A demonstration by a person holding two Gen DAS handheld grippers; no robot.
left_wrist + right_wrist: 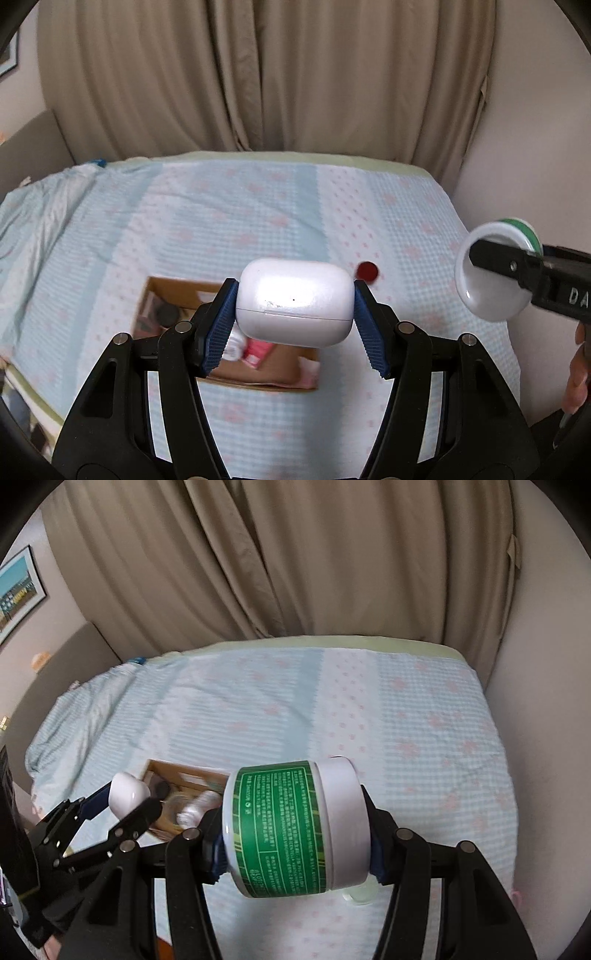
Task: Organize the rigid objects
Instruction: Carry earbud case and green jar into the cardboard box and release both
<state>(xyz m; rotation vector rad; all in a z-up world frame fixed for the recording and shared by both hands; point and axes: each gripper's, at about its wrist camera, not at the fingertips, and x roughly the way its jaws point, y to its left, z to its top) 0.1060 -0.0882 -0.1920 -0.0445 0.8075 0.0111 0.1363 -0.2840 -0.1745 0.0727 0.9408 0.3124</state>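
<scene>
- Beige curtains (258,74) hang behind a bed whose bedspread (258,206) is pale blue check with pink flowers.
- On the bedspread sits an open cardboard box (159,291) with a few small things inside, among them a red-and-white tube (255,350).
- The left gripper (295,321) is held above the box; its blue pads (219,325) press on the two short ends of a white earbud case (293,301), which lies crosswise between the jaws, clear of the bedspread.
- A small red cap (366,272) lies on the bedspread just beyond the box, to its right.
- The right gripper (295,834) hangs to the right of the box, its jaws closed on a white jar (295,823) with a green label, lying on its side, bottom against one pad, lid against the other.
- Below the jar, a small clear object (360,895) shows only in part.
</scene>
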